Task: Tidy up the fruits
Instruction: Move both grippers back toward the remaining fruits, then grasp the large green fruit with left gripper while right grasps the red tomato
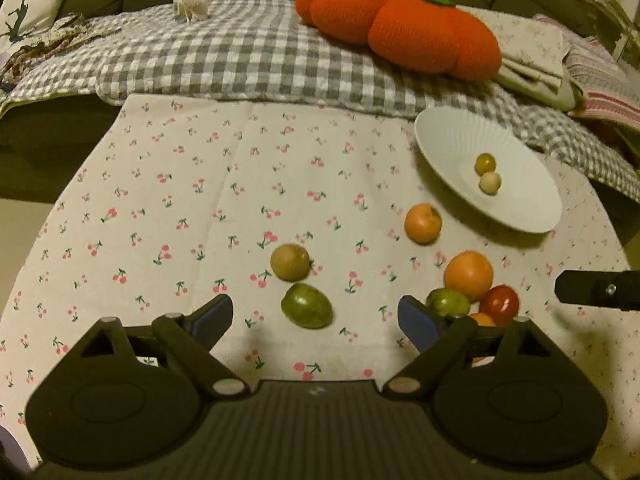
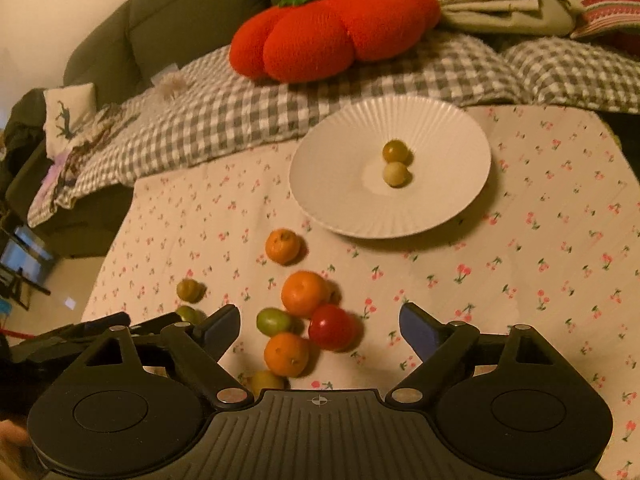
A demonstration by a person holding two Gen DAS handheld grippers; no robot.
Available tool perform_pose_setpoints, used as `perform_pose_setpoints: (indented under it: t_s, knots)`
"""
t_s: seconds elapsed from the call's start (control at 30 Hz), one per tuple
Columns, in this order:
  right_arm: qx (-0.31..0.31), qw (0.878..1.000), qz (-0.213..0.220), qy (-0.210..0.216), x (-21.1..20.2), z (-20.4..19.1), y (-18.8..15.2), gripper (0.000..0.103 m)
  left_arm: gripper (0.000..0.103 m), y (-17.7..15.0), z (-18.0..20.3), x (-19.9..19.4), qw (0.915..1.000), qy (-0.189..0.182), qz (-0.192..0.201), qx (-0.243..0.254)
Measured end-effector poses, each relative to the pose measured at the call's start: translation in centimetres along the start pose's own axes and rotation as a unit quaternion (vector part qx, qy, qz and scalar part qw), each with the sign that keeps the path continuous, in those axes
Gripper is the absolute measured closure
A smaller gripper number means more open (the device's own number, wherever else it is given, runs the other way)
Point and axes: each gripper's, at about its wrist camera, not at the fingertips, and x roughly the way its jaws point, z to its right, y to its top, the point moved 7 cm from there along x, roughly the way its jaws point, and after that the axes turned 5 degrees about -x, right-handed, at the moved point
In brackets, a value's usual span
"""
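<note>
The left hand-held gripper (image 1: 316,318) stands wide open above the surface (image 1: 200,200), which wears a pale cloth with small cherries, and nothing is between its fingers. Just in front of the gap lies a green oval fruit (image 1: 306,311), and a brownish round fruit (image 1: 290,262) sits just beyond it, close but apart. The right hand-held gripper (image 2: 320,326) is also wide open and holds nothing; a red round fruit (image 2: 331,327) and an orange fruit (image 2: 286,354) lie on the cloth below the gap between its fingers, not touched by the pads. Beside them a small green fruit (image 2: 273,321) rests against a larger orange fruit (image 2: 305,294), and one more orange fruit (image 2: 282,246) lies apart, nearer to the plate. Another greenish fruit (image 2: 267,382) shows partly at the edge of the gripper body. The white ribbed plate (image 2: 340,184) stands at the far side of the surface and holds two small round fruits touching each other, a dark green one (image 2: 394,151) and a pale one (image 2: 396,174). Behind the surface there is a sofa with a grey checked blanket (image 2: 224,112), and a big red pumpkin-shaped cushion (image 2: 332,28) lies on it.
</note>
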Motion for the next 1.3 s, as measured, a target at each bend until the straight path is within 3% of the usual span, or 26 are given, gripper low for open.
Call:
perform_pose_setpoints:
  t_s: [0.5, 0.73, 0.97, 1.1, 1.2, 1.3]
  knots:
    - [0.060, 0.998, -0.033, -0.014, 4.1, 2.4, -0.8, 0.015, 0.035, -0.3, -0.5, 2.8, 0.9993, 0.006, -0.027, -0.024]
    - [0.053, 0.998, -0.040, -0.016, 5.1, 2.0, -1.2, 0.018, 0.045, -0.2, -0.8, 3.6, 0.9989, 0.011, -0.034, -0.029]
    - [0.061, 0.997, -0.044, -0.008, 6.0, 1.8, -1.3, 0.038, 0.055, -0.1, -0.9, 3.8, 0.9989, 0.020, -0.032, -0.027]
    - [0.071, 0.996, -0.048, 0.001, 6.7, 1.8, -1.5, 0.056, 0.071, -0.1, -0.8, 3.8, 0.9991, 0.028, -0.027, -0.016]
    - [0.066, 0.997, -0.046, 0.007, 7.0, 1.3, -1.5, 0.067, 0.071, -0.1, -0.7, 3.8, 0.9992, 0.030, -0.026, -0.008]
    - [0.061, 0.997, -0.044, 0.001, 6.8, 1.0, -1.5, 0.067, 0.071, -0.1, -0.6, 3.6, 0.9992, 0.028, -0.026, -0.009]
